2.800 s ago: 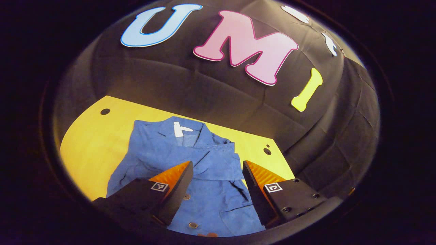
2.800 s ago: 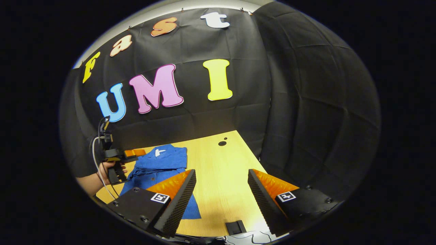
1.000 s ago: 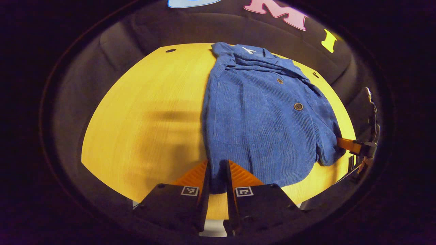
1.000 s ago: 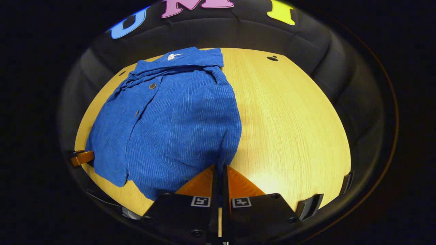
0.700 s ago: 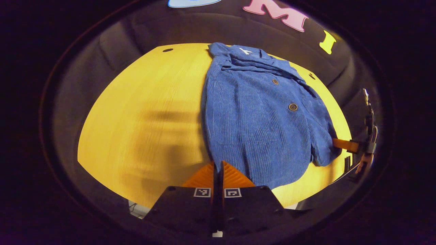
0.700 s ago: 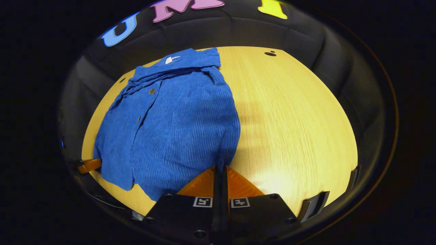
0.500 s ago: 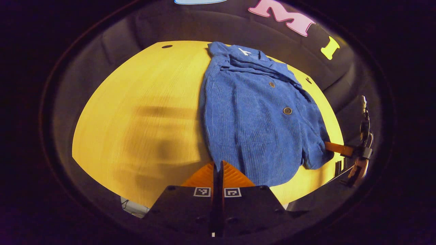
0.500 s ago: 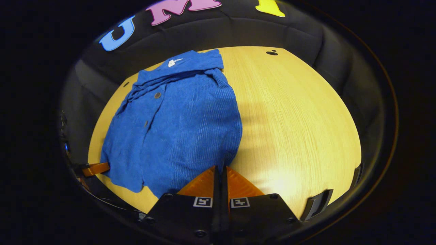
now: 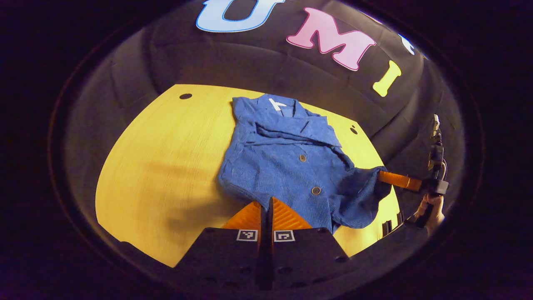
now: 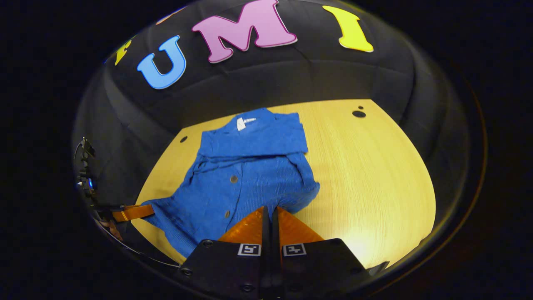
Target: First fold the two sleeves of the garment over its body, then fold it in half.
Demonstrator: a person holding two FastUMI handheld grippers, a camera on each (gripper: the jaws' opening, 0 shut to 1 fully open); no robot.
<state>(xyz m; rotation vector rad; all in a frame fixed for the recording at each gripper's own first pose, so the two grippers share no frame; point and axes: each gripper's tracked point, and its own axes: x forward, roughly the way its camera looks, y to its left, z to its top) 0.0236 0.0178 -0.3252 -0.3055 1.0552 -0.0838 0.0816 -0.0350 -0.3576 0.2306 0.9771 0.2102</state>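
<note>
A blue corduroy shirt [image 9: 287, 162] lies on the yellow wooden table [image 9: 158, 166], collar at the far end, sleeves folded over its body. My left gripper [image 9: 266, 203] is shut on the near left corner of the hem. In the right gripper view, my right gripper [image 10: 268, 211] is shut on the near right corner of the shirt [image 10: 245, 171]. Both hem corners are raised off the table and the lower half of the shirt bunches toward the collar. Each view shows the other gripper at its side: the right gripper [image 9: 395, 179] with a hand [image 9: 433, 208], and the left gripper [image 10: 129, 212].
Bare table [image 10: 374, 175] stretches to the right of the shirt in the right gripper view, and to its left in the left gripper view. Small dark holes [image 9: 185, 96] mark the far corners of the table. The black cloth wall [image 10: 291, 79] stands close behind.
Both grippers came down from above the table, shut on the hem corners, then lifted them and carried them toward the collar. The shirt's lower half now looks shorter and bunched.
</note>
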